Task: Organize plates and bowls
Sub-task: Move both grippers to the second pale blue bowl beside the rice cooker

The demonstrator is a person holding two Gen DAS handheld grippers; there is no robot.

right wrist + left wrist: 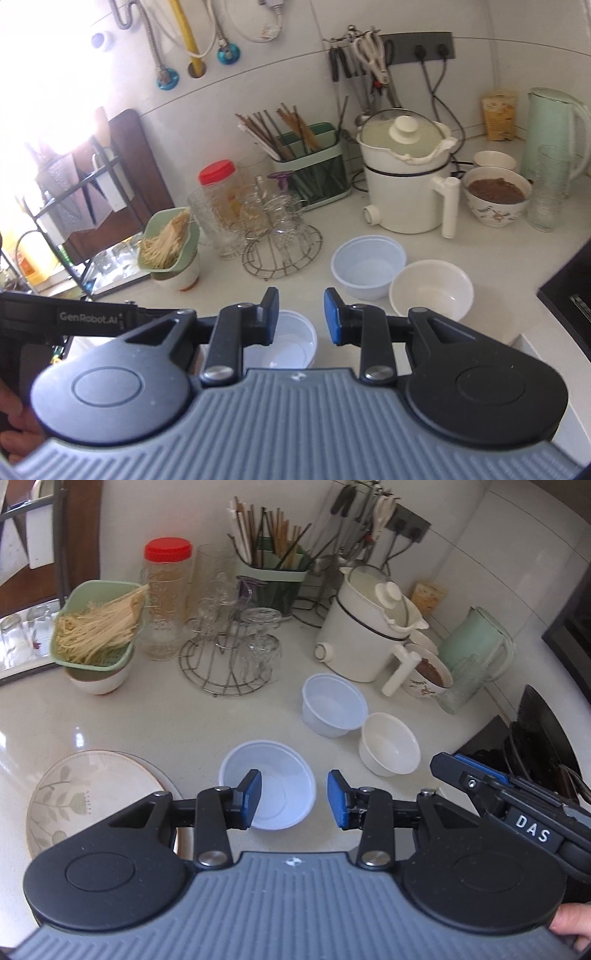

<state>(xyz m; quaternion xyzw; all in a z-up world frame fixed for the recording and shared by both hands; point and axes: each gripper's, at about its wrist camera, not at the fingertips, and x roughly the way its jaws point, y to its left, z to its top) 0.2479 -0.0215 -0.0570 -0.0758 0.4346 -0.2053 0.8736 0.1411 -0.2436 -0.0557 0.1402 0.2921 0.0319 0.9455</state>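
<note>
Three empty bowls stand on the white counter. The nearest, a translucent plastic bowl (280,775) (295,339), sits just below my open, empty left gripper (294,798). A second plastic bowl (334,705) (367,271) stands farther back, with a white ceramic bowl (389,744) (430,291) touching its right side. A floral plate (88,797) lies at the near left. My right gripper (301,315) is open and empty, above the counter just right of the nearest bowl; it also shows in the left wrist view (480,775).
A wire rack of glasses (229,653), a green tray of noodles on a bowl (98,635), a red-lidded jar (166,598), a chopstick holder (273,572), a white electric pot (369,631), a bowl of brown food (496,195) and a green kettle (554,136) crowd the back. A black stove (535,746) is at right.
</note>
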